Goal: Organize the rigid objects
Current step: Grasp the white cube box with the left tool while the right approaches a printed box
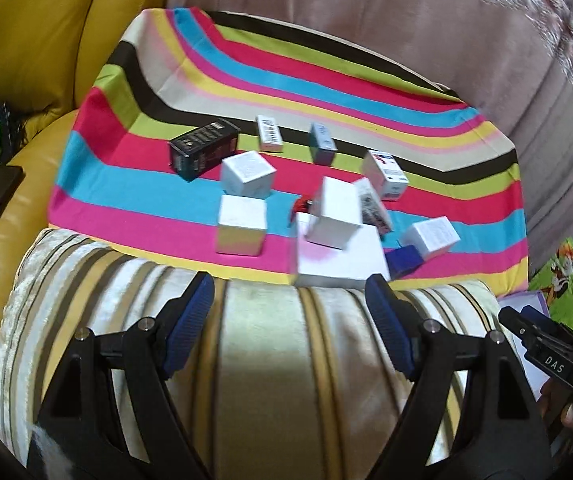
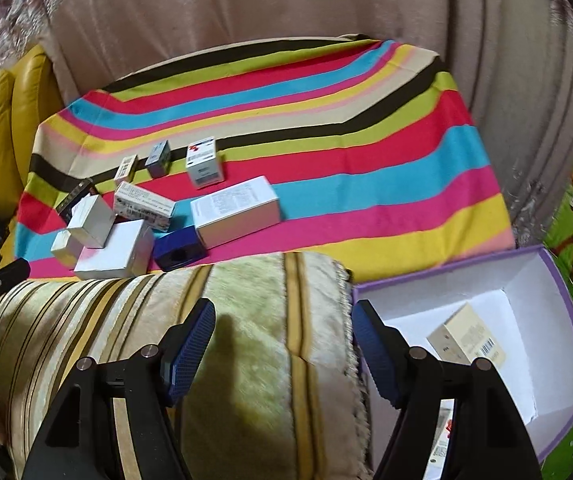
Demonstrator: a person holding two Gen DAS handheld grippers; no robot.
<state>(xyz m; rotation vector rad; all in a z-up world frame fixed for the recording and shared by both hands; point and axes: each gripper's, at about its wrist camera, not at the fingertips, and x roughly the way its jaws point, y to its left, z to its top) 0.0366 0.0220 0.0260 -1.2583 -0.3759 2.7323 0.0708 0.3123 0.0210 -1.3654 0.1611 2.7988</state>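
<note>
Striped cloth point(image 1: 326, 80) in bright bands serves as landmark; all places given relative to it.

Left of the cloth: yellow leather cushions point(image 1: 34, 40).

On the cloth, left wrist view, left to right: one black box point(image 1: 202, 150) on its side; two white cubes point(image 1: 247, 174) point(image 1: 241, 230), one behind the other; one small white printed box point(image 1: 269, 133) and one grey box point(image 1: 321, 143) toward the far side; one wide flat white box point(image 1: 342, 258) at the near edge with one white box point(image 1: 336, 212) tilted on top of it; one patterned box point(image 1: 374, 204) leaning just behind; one white box with red marks point(image 1: 384, 174); one dark blue box point(image 1: 404, 260); one white printed box point(image 1: 430, 236). Count: eleven boxes. A red item behind the tilted box is too hidden to name.

Near side of the cloth: pale striped cushion point(image 1: 246, 340).

Right of the cloth, right wrist view: one open purple-rimmed box point(image 2: 566, 320), one cream box point(image 2: 462, 340) inside.

Left gripper point(image 1: 290, 320): angled down over the cushion, jaws wide apart, nothing between them.

Right gripper point(image 2: 282, 344): angled down over the cushion's edge beside the purple-rimmed box, jaws apart, empty.
</note>
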